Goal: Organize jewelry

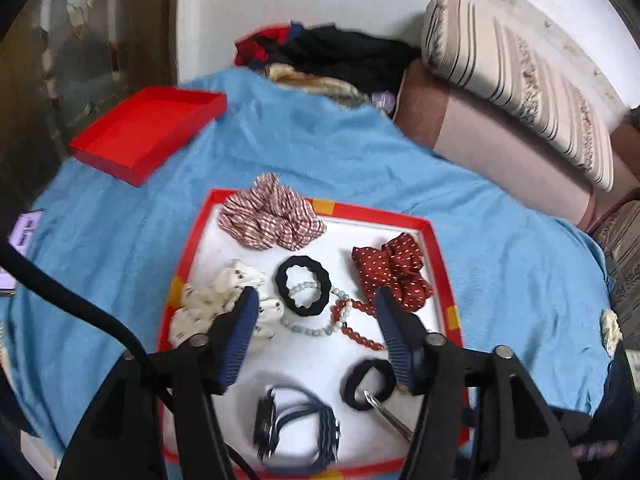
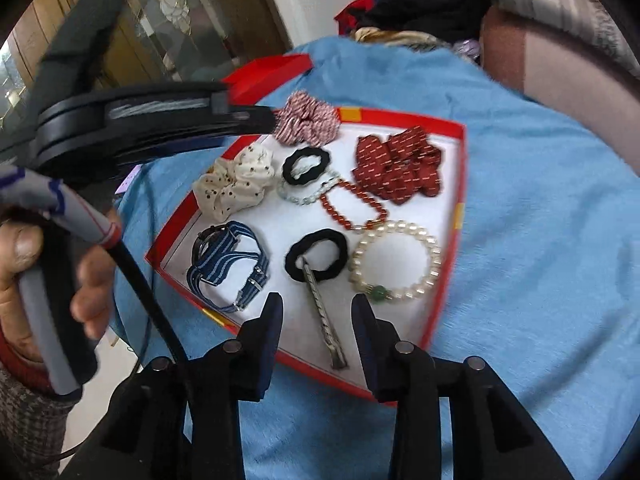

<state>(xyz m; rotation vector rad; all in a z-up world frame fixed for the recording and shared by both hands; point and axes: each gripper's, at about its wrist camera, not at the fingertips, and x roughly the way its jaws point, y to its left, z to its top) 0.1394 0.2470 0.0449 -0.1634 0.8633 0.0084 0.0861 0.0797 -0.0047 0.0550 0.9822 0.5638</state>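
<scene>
Right wrist view: looks down on red tray (image 2: 460, 184) resting on blue cloth (image 2: 540, 240), right gripper (image 2: 316, 312) poised over the tray's near edge with jaws parted and nothing between them. Silver hair clip (image 2: 324, 320) lies on the tray's white floor just beyond the fingertips, its far end tucked through a black hair tie (image 2: 316, 254). Pearl bracelet (image 2: 396, 260) sits to the right of that tie, striped watch (image 2: 228, 264) to its left. Red bead bracelet (image 2: 352, 204) and pale bead bracelet (image 2: 308, 196) overlap at tray centre, beside a second black tie (image 2: 306, 166). Three scrunchies line the tray's far side: cream (image 2: 236, 184), striped (image 2: 306, 120), dotted red (image 2: 400, 168).

Left wrist view: left gripper (image 1: 314, 300) hangs above the tray's middle, likewise well open and empty. Red lid (image 1: 148, 136) lies beyond the tray's far left corner, likely set aside to keep the tray open. Laid out apart, presumably so each piece can be pinched singly; sorting seems largely done.
</scene>
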